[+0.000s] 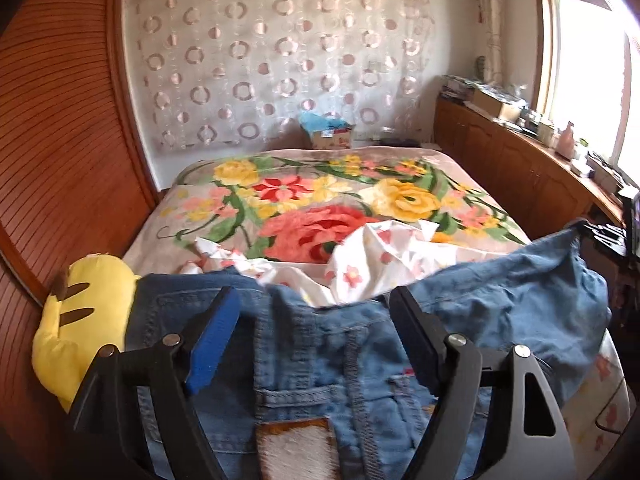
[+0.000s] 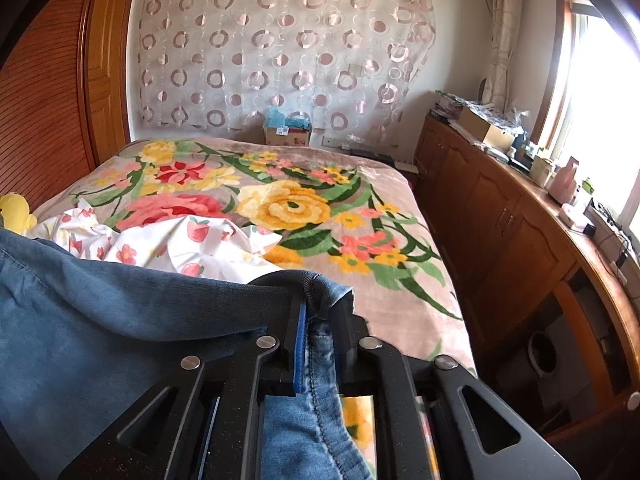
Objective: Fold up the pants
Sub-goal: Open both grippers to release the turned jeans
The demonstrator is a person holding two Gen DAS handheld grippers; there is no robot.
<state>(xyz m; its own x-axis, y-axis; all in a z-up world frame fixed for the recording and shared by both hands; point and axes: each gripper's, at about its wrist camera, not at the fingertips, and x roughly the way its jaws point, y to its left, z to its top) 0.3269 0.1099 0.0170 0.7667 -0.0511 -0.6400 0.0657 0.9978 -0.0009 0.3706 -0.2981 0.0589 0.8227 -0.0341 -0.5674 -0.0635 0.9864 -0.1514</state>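
Note:
Blue denim pants (image 1: 340, 360) lie at the near end of a bed with a floral blanket (image 1: 320, 196). My left gripper (image 1: 316, 304) is open, its jaws spread wide over the waistband near a brown patch label (image 1: 296, 448). My right gripper (image 2: 320, 312) is shut on a hem of the pants (image 2: 120, 312), lifting the denim off the blanket (image 2: 320, 208). The lifted hem also shows at the right edge of the left wrist view (image 1: 560, 256).
A white strawberry-print cloth (image 1: 380, 260) lies crumpled beyond the pants, also in the right view (image 2: 180, 240). A yellow plush toy (image 1: 80, 320) sits at the left. A wooden wardrobe (image 1: 60, 140) stands left; a cluttered wooden cabinet (image 2: 500, 208) runs along the right under a window.

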